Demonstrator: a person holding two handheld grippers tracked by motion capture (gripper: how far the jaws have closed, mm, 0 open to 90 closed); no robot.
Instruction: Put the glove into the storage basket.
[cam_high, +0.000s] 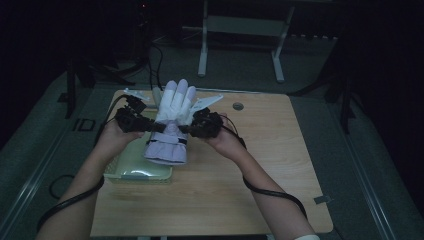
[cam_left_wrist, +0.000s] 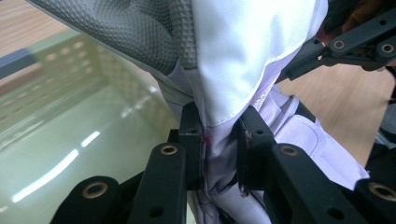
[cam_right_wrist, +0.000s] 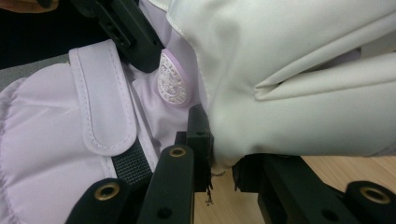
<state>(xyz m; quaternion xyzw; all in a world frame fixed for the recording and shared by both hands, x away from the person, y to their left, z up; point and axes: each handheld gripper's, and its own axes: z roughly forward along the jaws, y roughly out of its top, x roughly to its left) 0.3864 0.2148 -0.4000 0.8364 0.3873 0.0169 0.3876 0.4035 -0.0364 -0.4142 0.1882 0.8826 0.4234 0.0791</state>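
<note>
A white and lilac glove (cam_high: 172, 120) is held up above the wooden table (cam_high: 260, 165), fingers pointing far – its cuff (lilac, strapped) hangs over the green basket (cam_high: 136, 172) at the left. It is pinched by the left gripper (cam_left_wrist: 219, 140) and the right gripper (cam_right_wrist: 222, 161), one at each side.

Both forearms reach in from six o'clock, converging toward twelve. The left hand (cam_high: 114, 136) carries the left gripper (cam_high: 150, 126), jaws pointing to three o'clock and pinched tight on fabric. The right hand (cam_high: 226, 140) carries the right gripper (cam_high: 184, 129), jaws pointing to nine o'clock, likewise clamped on fabric. Cables trail along both forearms.
</note>
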